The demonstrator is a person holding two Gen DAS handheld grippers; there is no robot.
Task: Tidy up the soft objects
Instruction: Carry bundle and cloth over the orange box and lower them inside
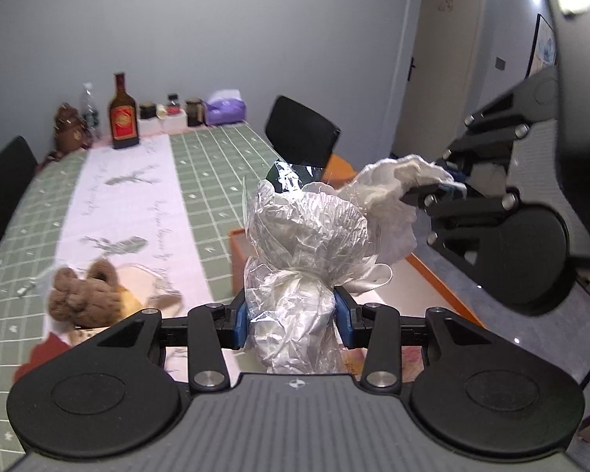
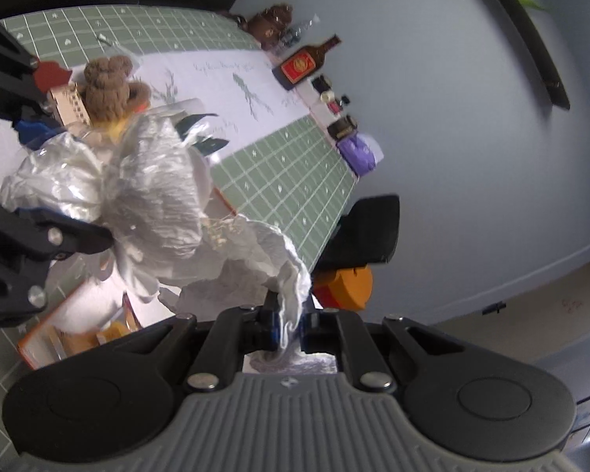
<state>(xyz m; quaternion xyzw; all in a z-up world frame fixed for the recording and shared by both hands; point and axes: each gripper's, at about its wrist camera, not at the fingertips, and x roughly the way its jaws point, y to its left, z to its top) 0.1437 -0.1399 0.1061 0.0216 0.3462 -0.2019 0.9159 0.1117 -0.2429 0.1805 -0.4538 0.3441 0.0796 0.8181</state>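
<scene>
A bundle wrapped in crinkled clear cellophane (image 1: 306,232), tied at the neck with a pale ribbon, stands upright between the blue pads of my left gripper (image 1: 293,314), which is shut on its lower part. White crinkled paper (image 1: 393,185) trails from its top to the right, where my right gripper (image 1: 432,192) pinches it. In the right wrist view my right gripper (image 2: 289,322) is shut on the edge of that white paper (image 2: 251,259), the cellophane bundle (image 2: 153,181) hangs ahead, and my left gripper (image 2: 55,181) clasps it from the left. A brown plush bear (image 1: 86,295) lies on the table.
An open orange box (image 1: 240,251) sits under the bundle at the edge of the green checked table (image 1: 216,165). At the far end stand a brown bottle (image 1: 122,118), small jars, a purple pack (image 1: 224,108) and another brown plush toy (image 1: 69,126). A black chair (image 1: 301,133) stands beyond.
</scene>
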